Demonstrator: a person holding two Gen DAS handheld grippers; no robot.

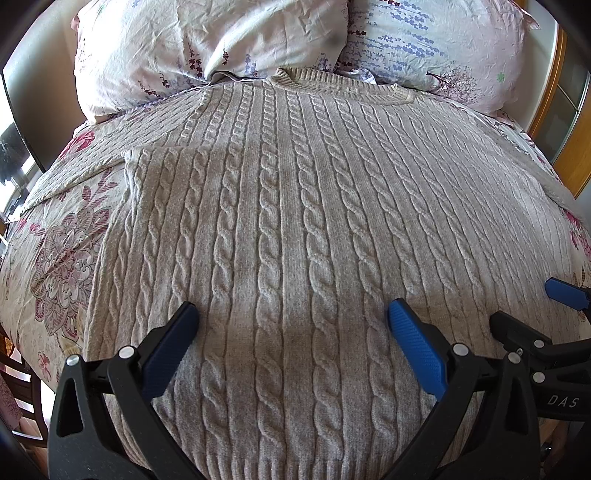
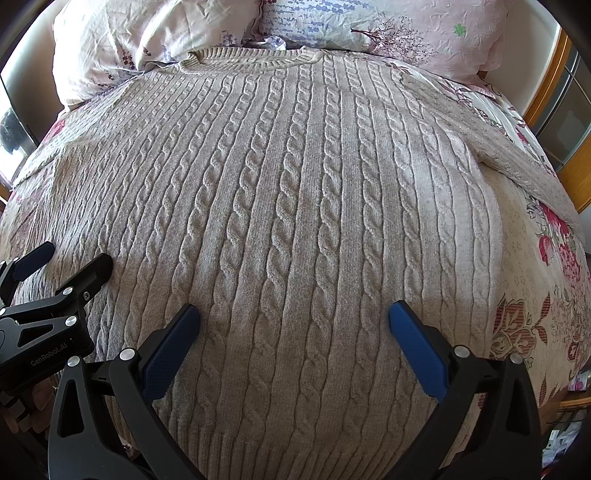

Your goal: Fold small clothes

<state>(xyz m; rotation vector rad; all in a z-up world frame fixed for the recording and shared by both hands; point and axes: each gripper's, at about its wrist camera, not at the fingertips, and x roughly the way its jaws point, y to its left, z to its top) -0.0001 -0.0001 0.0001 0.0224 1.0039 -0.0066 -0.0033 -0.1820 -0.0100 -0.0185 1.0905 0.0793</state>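
Item: cable-knit sweater [image 1: 280,206], flat on bed [image 1: 62,251], unfolded.
Left gripper [image 1: 291,332] and right gripper [image 2: 293,332]: jaws wide, empty, apparently hovering near the hem; next, grip hem.

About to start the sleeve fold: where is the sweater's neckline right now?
The neckline lies at the far end of the sweater, top centre in both views, against the two pillows.

**Two printed marks on the claws**

"GenRobot.AI" runs in pale letters along the black body of the left claw [image 2: 61,258], seen from the right wrist. The right claw [image 1: 532,306] shows "DAS", possibly part of a longer word.
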